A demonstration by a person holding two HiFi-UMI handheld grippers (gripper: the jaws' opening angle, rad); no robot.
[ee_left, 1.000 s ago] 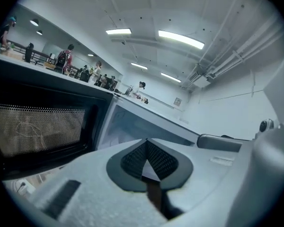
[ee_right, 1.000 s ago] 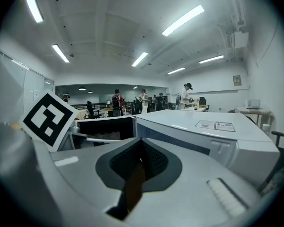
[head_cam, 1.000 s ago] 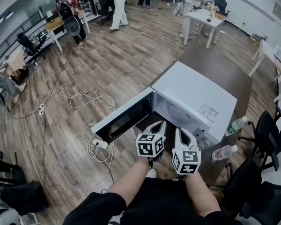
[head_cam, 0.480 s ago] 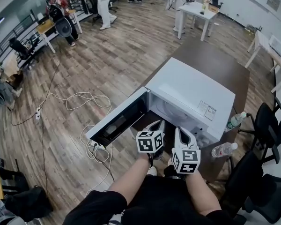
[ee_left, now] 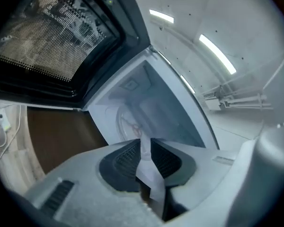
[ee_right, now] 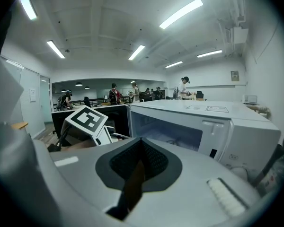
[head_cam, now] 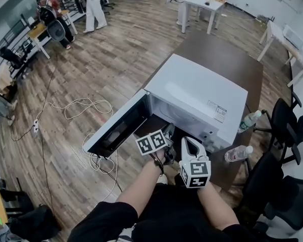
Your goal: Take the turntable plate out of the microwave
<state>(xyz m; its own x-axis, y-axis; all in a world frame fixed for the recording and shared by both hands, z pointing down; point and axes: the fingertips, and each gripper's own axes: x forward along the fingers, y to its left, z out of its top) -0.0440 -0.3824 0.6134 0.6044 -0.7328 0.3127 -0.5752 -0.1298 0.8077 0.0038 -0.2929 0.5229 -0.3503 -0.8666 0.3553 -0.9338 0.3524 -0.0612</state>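
Note:
The white microwave (head_cam: pixel 199 92) stands on a brown table (head_cam: pixel 227 54), its door (head_cam: pixel 116 130) swung open to the left. In the left gripper view the clear turntable plate (ee_left: pixel 124 122) lies inside the cavity. It shows faintly in the right gripper view too, as a glass plate (ee_right: pixel 173 137). My left gripper (head_cam: pixel 167 132) is rolled to one side in front of the opening. Its jaws (ee_left: pixel 146 141) have just been opening and stand slightly apart with nothing between them. My right gripper (head_cam: pixel 188 142) hangs beside it, a little further back, shut and empty (ee_right: pixel 141 141).
Two water bottles (head_cam: pixel 248 120) (head_cam: pixel 237 154) lie on the table to the microwave's right. Black chairs (head_cam: pixel 288 130) stand at the right edge. Cables (head_cam: pixel 86 107) trail over the wooden floor left of the door. People and desks are far off at the back.
My left gripper has rolled and sunk toward the microwave opening, and its jaws have parted from shut. My right gripper has dropped a little.

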